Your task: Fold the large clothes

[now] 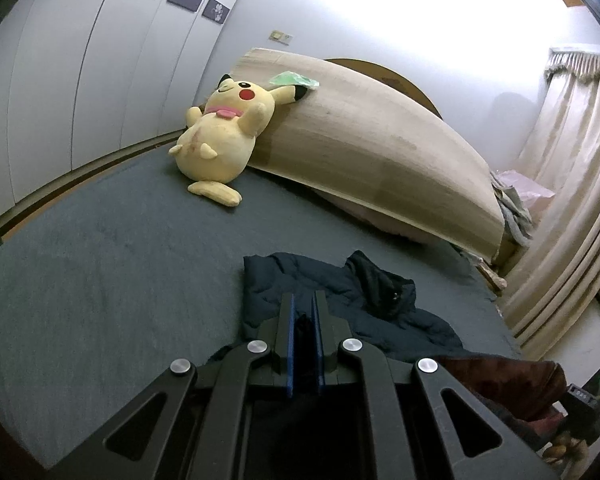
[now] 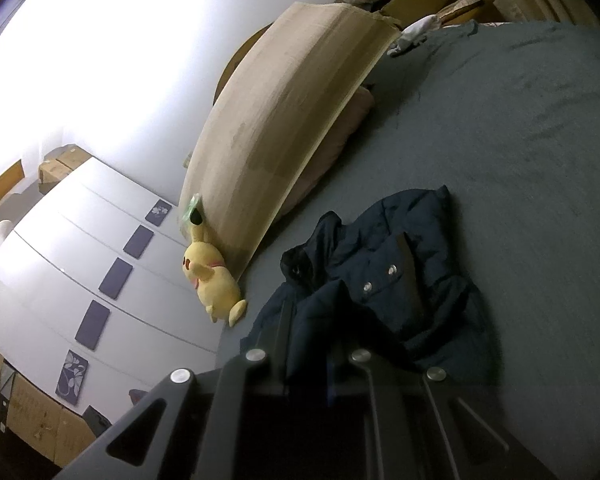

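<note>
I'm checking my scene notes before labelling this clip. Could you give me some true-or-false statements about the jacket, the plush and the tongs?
1. The jacket lies on the bed. True.
2. The plush is green. False: it is yellow.
3. The left tongs are shut on jacket fabric. True.
4. The plush lies on top of the jacket. False: it leans against the cardboard, apart from the jacket.
5. The jacket is neatly folded. False: it is rumpled.

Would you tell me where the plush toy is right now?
The plush toy sits at the bed's far left, leaning against the cardboard sheet, beyond the jacket.
</note>
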`<state>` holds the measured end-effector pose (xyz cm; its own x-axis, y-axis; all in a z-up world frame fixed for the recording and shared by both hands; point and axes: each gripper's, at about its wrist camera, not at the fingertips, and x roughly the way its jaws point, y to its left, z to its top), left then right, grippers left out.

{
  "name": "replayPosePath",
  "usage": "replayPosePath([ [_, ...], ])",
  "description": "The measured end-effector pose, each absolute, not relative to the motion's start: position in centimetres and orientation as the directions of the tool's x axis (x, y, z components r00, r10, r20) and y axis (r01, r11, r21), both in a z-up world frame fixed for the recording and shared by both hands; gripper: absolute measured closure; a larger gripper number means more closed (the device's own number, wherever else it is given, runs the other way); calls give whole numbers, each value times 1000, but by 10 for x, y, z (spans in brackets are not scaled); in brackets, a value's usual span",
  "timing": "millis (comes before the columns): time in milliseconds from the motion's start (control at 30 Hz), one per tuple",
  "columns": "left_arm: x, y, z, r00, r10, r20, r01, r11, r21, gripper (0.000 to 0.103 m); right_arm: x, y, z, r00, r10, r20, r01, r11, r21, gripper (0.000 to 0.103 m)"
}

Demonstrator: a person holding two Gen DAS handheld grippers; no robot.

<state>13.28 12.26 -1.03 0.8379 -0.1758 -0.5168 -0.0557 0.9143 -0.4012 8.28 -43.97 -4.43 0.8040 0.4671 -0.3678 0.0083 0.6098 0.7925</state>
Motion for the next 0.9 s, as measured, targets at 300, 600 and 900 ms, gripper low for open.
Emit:
replayPosePath([
  [300, 159, 121, -10, 834, -170, -525, -55, 921, -385, 95, 101, -435, -37, 817, 445, -366, 19, 614, 789, 91],
  [600, 192, 117, -4, 836, -158, -525, -55, 928, -367, 95, 129, -433, -25, 828, 428, -362, 17, 626, 780, 91],
  [900, 221, 115, -6, 831, -136, -539, -70, 936, -344, 95, 160, -431, -21, 828, 416, -376, 22, 645, 764, 91],
])
